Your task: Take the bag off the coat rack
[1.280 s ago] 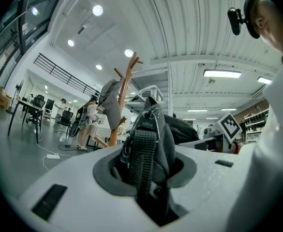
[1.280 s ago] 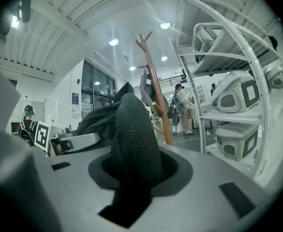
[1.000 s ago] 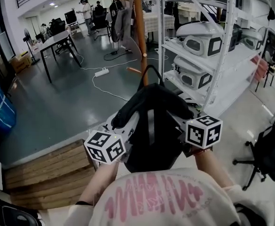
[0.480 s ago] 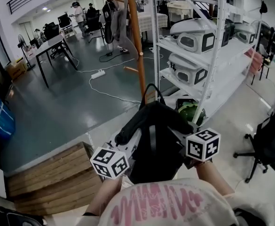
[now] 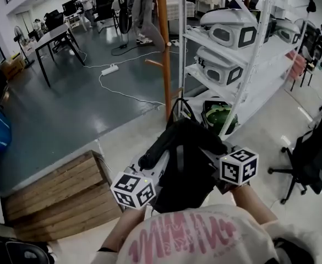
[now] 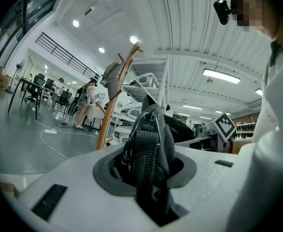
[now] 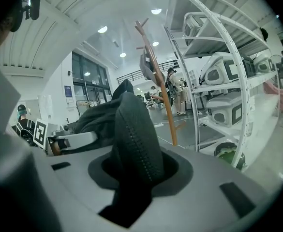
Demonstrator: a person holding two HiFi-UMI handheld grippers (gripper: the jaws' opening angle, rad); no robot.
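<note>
Below the black bag (image 5: 183,166), pink lettering (image 5: 177,236) on the shirt (image 5: 247,245) cannot be read.

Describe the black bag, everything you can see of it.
The black bag is a soft fabric backpack with a grey stripe down its middle and a thin carry loop standing up on top. It is held upright before the person's chest, apparently clear of the coat rack beyond it. The left claw is shut on its ribbed webbing strap, which carries a metal ring. The right claw is shut on its padded, stitched strap.
</note>
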